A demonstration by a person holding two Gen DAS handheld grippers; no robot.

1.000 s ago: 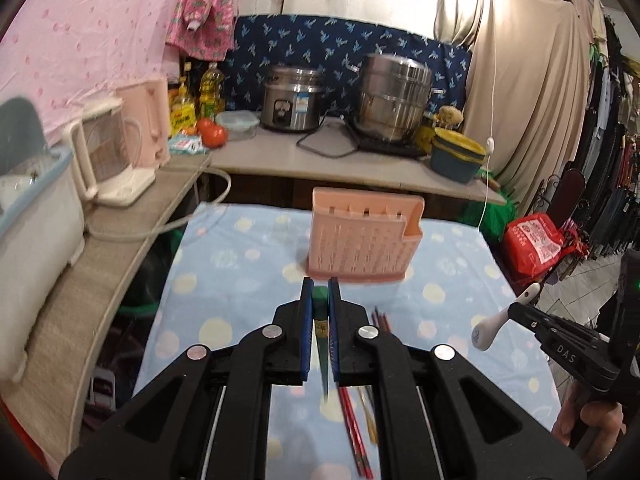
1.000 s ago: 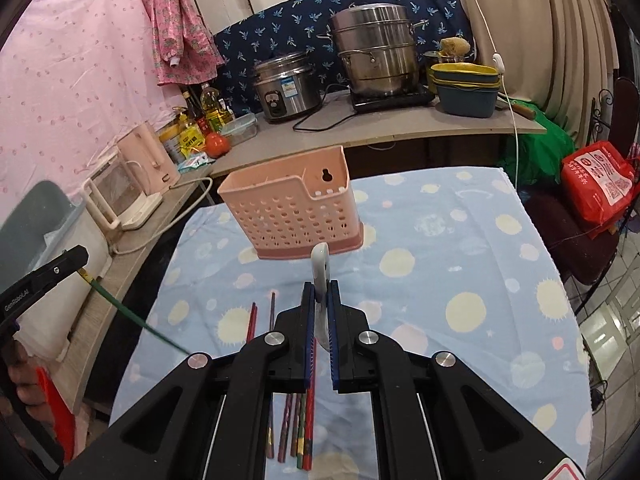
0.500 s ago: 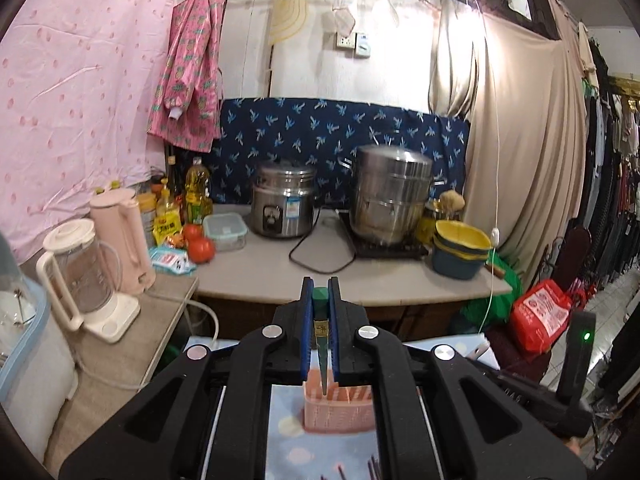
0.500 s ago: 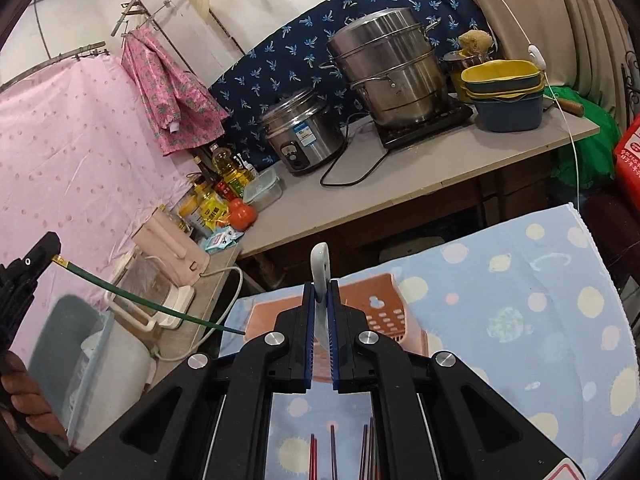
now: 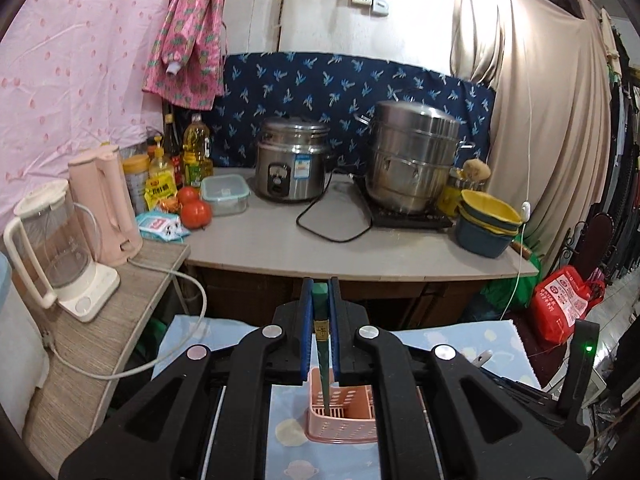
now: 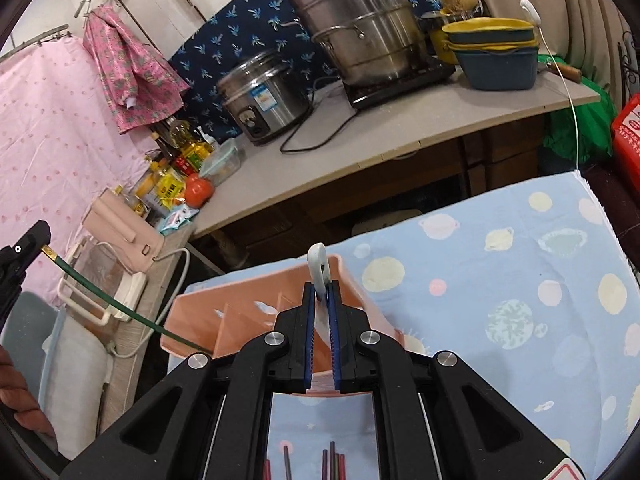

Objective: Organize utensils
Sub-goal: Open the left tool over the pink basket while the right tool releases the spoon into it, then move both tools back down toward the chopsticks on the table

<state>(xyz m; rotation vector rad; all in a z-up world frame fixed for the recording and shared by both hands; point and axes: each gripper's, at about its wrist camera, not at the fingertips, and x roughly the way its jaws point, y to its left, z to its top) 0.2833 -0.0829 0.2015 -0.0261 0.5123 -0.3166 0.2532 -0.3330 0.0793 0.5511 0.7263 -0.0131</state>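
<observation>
Right gripper (image 6: 320, 300) at lower centre of frame, blue-padded jaws clamped on white spoon (image 6: 319, 266), handle end poking up above fingertips. Pink perforated holder (image 6: 240, 312) directly behind jaws, dividers visible inside. Left gripper (image 6: 24, 248) at left edge, pinching green chopstick (image 6: 112, 300); stick slants down-right, tip reaching into holder's left compartment. More chopsticks (image 6: 332, 460) lie on blue planet-print cloth (image 6: 520, 280) at bottom centre, seen between gripper arms. Steel steamer pot (image 6: 360, 24) and rice cooker (image 6: 260, 96) on counter, upper frame.

one pink utensil basket (image 6: 256, 312), two tomatoes (image 5: 195, 213), two steel pots (image 5: 412, 156)
</observation>
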